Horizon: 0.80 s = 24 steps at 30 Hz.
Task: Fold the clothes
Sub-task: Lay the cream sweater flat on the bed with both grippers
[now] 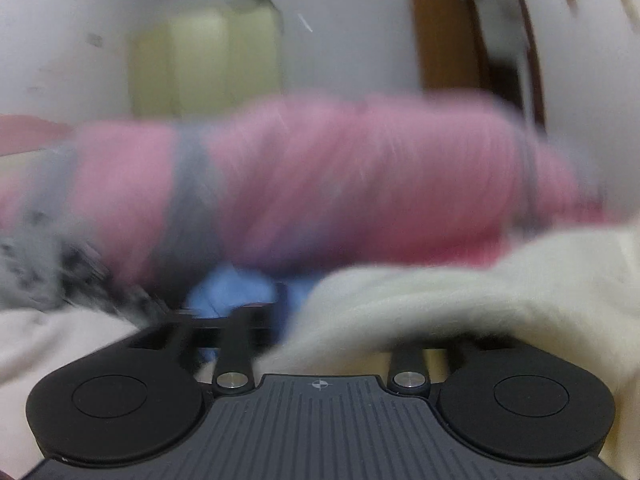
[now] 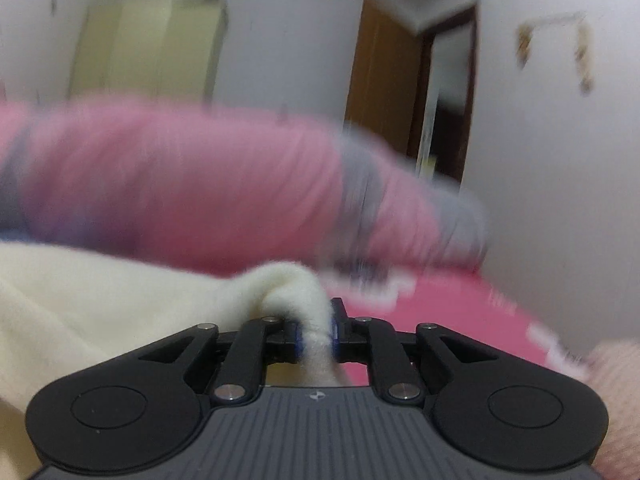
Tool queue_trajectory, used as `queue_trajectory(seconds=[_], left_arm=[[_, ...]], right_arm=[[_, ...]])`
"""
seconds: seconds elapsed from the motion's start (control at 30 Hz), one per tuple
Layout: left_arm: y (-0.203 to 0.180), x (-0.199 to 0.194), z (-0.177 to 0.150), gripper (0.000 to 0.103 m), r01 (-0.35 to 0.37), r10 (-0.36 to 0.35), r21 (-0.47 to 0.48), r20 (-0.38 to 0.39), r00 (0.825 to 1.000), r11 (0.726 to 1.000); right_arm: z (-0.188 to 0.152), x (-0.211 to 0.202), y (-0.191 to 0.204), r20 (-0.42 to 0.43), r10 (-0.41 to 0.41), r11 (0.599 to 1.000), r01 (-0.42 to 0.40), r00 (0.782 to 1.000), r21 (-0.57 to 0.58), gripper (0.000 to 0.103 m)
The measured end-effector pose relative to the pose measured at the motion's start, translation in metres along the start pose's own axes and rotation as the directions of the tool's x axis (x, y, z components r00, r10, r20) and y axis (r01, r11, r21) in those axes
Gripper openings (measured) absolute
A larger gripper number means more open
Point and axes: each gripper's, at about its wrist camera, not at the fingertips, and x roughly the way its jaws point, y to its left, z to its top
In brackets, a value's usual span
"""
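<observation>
Fingers on your right gripper pinch a bunched fold of the cream garment, pads pressed into it. On your left gripper the same cream cloth drapes over the right finger, so you cannot tell how its jaws stand. Beyond lies a blurred pink and grey blanket on the pink bed.

Right hand-held gripper pinched nearly closed; left hidden.
</observation>
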Motion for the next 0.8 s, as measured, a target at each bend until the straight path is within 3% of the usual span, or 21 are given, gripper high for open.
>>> queue_trajectory(seconds=[0.03,0.07,0.1,0.13,0.2,0.27,0.33,0.47,0.6,0.8], left_arm=[[-0.003,0.010,-0.010,0.059,0.004,-0.003,0.025,-0.051,0.999,1.000],[-0.006,0.019,-0.020,0.059,0.011,-0.006,0.048,-0.099,0.995,0.999],[-0.006,0.015,-0.025,0.059,0.013,-0.005,0.060,-0.119,0.993,0.998],[-0.004,0.007,-0.029,0.060,0.021,-0.014,0.063,-0.111,0.994,0.998],[0.000,-0.009,-0.036,0.072,0.039,-0.033,0.067,-0.088,0.996,0.997],[0.011,-0.020,-0.033,0.075,0.059,-0.055,0.052,-0.082,0.995,0.997],[0.026,-0.014,-0.030,0.078,0.066,-0.064,0.029,-0.078,0.995,0.997],[0.046,-0.062,-0.022,0.082,0.070,-0.071,-0.019,-0.043,0.997,0.997],[0.068,-0.115,-0.025,0.083,0.112,-0.113,-0.073,-0.013,0.994,0.991],[0.066,-0.185,-0.074,0.083,0.272,-0.285,-0.161,-0.065,0.956,0.949]], right_arm=[[-0.010,0.023,0.008,-0.086,0.001,0.999,-0.005,0.996,-0.050,0.043],[-0.023,0.040,0.017,-0.157,-0.002,0.994,-0.015,0.988,-0.106,0.051],[-0.036,0.050,0.024,-0.204,-0.005,0.987,-0.028,0.979,-0.159,0.052],[-0.044,0.051,0.028,-0.207,-0.014,0.979,-0.029,0.978,-0.202,0.054],[-0.043,0.031,0.025,-0.165,-0.023,0.971,-0.017,0.986,-0.238,0.069],[-0.040,0.010,0.020,-0.144,-0.019,0.967,-0.018,0.989,-0.255,0.087],[-0.032,-0.007,0.010,-0.131,-0.001,0.967,-0.033,0.991,-0.254,0.092],[-0.026,-0.062,-0.017,-0.090,0.017,0.961,-0.041,0.996,-0.272,0.096],[-0.028,-0.132,-0.040,-0.090,0.120,0.965,-0.138,0.989,-0.222,0.099],[-0.072,-0.224,-0.064,-0.137,0.252,0.956,-0.269,0.958,-0.119,0.101]])
